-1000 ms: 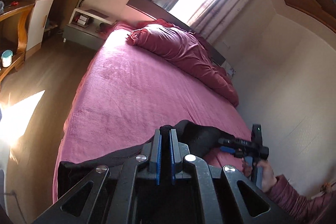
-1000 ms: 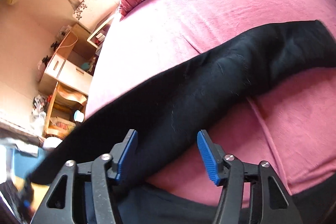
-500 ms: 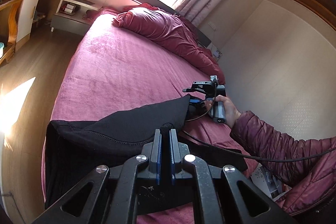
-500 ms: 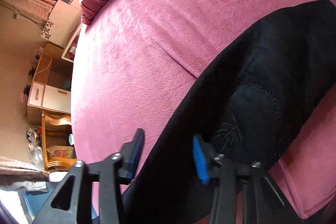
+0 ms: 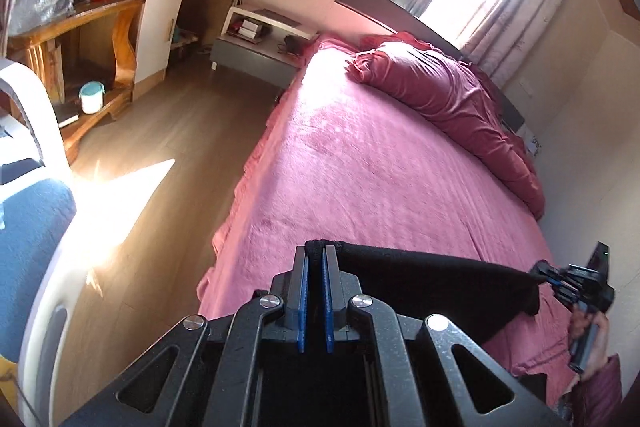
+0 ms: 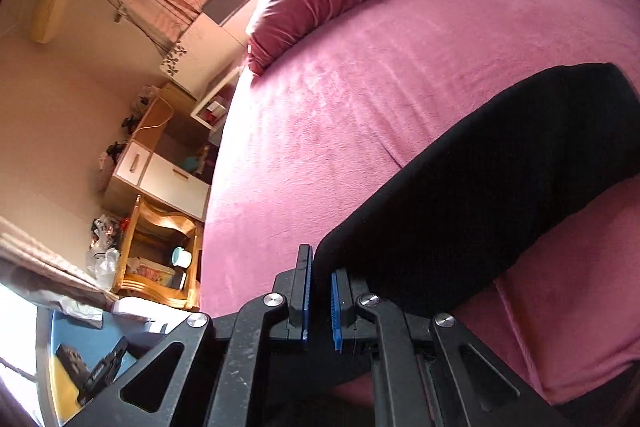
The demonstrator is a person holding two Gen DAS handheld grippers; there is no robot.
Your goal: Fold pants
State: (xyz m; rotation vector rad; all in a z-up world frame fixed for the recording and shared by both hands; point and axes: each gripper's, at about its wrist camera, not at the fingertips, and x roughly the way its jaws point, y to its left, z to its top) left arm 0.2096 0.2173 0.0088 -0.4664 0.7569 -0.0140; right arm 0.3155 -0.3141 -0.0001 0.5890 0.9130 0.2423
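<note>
Black pants [image 5: 432,279] hang stretched above the near end of a pink bed [image 5: 380,167]. My left gripper [image 5: 314,251] is shut on one corner of the pants. My right gripper [image 6: 320,267] is shut on the other corner; it also shows at the right edge of the left wrist view [image 5: 560,281], held in a hand. In the right wrist view the pants [image 6: 480,187] run up and right from the jaws and rest on the bed [image 6: 360,87].
A heap of maroon bedding [image 5: 452,99] lies at the head of the bed. A nightstand [image 5: 260,43], a wooden desk [image 5: 80,27] and a blue chair [image 5: 28,247] stand on the wooden floor to the left. A wall runs along the bed's right side.
My right gripper has shut on the pants; one second ago it was open around them. Both grippers have lifted and pulled apart, so the top edge of the pants is now stretched between them.
</note>
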